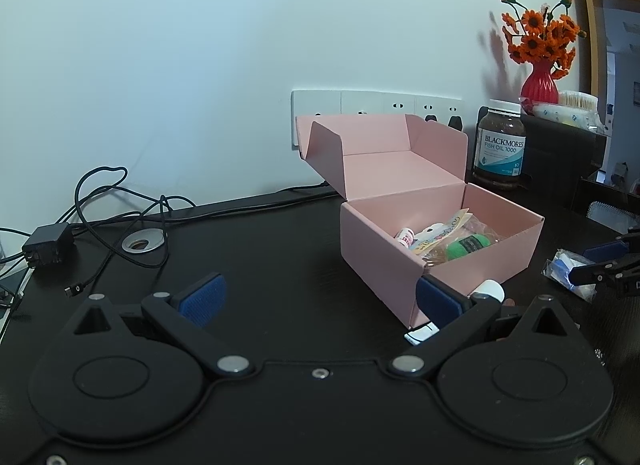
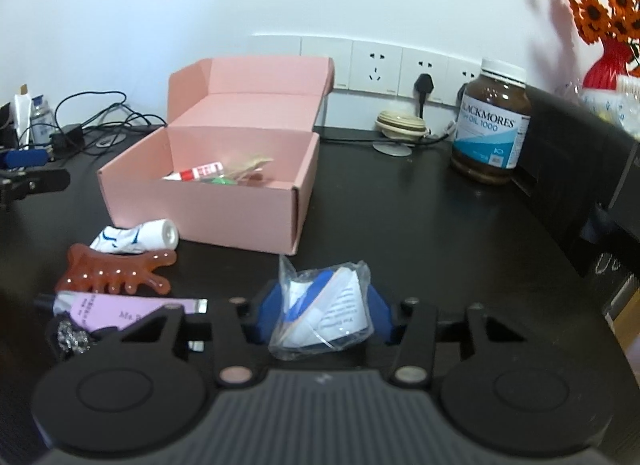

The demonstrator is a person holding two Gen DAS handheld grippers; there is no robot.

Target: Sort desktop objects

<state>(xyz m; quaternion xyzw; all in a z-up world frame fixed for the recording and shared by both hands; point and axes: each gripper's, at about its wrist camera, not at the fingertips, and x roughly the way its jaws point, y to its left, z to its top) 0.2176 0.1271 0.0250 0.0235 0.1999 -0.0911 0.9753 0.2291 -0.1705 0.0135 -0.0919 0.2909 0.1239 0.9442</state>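
Observation:
An open pink box (image 2: pixel 208 209) stands mid-desk, holding a red-and-white tube (image 2: pixel 200 173), a green item (image 1: pixel 468 245) and packets. My right gripper (image 2: pixel 323 307) is closed around a clear plastic bag (image 2: pixel 336 289) of paper and a blue piece, its blue pads pressing both sides just in front of the box. In the left wrist view that bag (image 1: pixel 562 269) shows at the far right. My left gripper (image 1: pixel 320 299) stands wide open and empty, its right pad by the box's near corner. A white tube (image 2: pixel 136 237), a red-brown comb (image 2: pixel 116 269) and a purple tube (image 2: pixel 108 309) lie left of the bag.
A fish oil bottle (image 2: pixel 492 125) stands at the back right beside a black case (image 2: pixel 580 169), with a red vase of orange flowers (image 1: pixel 538 85) on top. Cables and a charger (image 1: pixel 48 249) crowd the back left. Wall sockets (image 2: pixel 376 65) run behind the box.

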